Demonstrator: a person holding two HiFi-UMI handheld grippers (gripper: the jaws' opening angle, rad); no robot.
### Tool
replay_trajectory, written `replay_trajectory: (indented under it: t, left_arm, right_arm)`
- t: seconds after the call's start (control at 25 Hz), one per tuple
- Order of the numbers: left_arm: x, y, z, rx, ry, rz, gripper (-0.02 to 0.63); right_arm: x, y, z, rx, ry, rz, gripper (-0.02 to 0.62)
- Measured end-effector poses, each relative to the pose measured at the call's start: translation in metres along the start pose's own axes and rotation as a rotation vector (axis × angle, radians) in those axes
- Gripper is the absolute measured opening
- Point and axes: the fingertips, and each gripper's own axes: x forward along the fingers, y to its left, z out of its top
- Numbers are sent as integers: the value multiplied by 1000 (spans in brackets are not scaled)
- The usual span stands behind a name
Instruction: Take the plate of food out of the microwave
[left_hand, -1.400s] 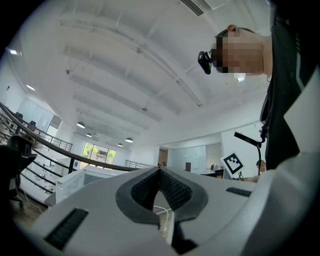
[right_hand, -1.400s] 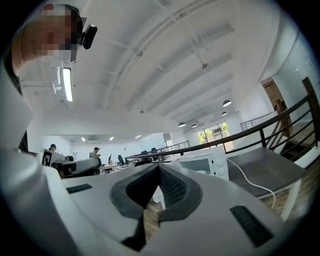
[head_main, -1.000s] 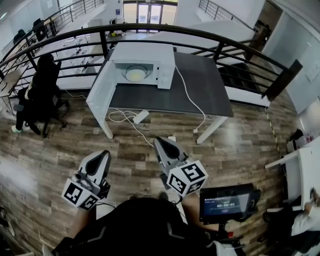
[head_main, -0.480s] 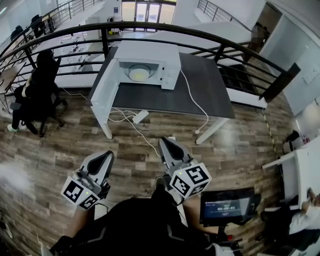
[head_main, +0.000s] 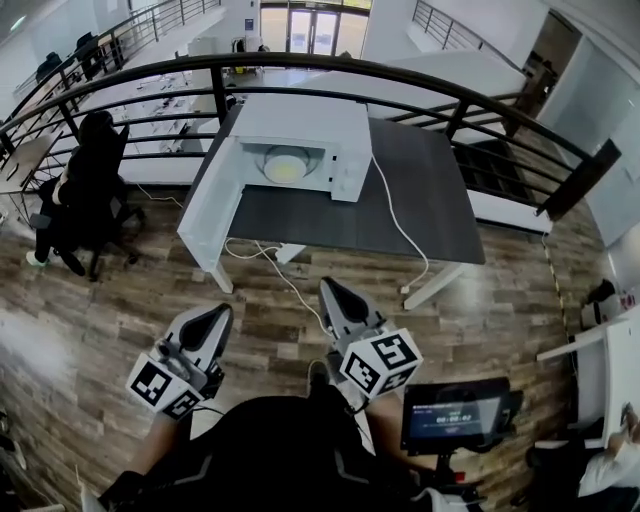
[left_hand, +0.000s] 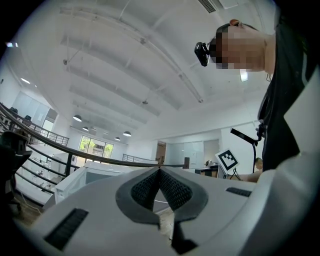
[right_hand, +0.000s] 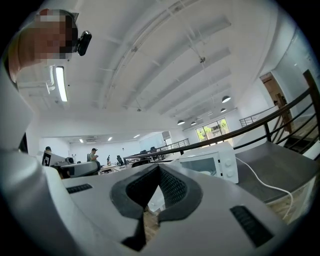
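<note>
Microwave (head_main: 300, 140) sits closer as I walk up: door already open, plate of food (head_main: 286, 165) still inside, left gripper (head_main: 214, 314) and right gripper (head_main: 331, 291) both closed, empty.

Glossy white microwave (head_main: 300, 130) on matt dark tabletop (head_main: 425, 195); wood-grain floor (head_main: 100, 300).

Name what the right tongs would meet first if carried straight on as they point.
Probably the microwave on the table, near its left side; depth is unclear, and nothing nearer shows.
</note>
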Motion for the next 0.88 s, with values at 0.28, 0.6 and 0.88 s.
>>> replay_trajectory:
  t: [0.28,0.6,0.88]
  left_arm:
    - [76,12,30,-12,-77,48,3]
    - [143,32,5,57,14,142,3]
    - [196,38,4,57,25,171,3]
  right_arm:
    - [25,-59,32,5,-25,52,2]
    - [47,-129,51,13,-17,124,2]
    - [67,-165,66,30,2,176,2]
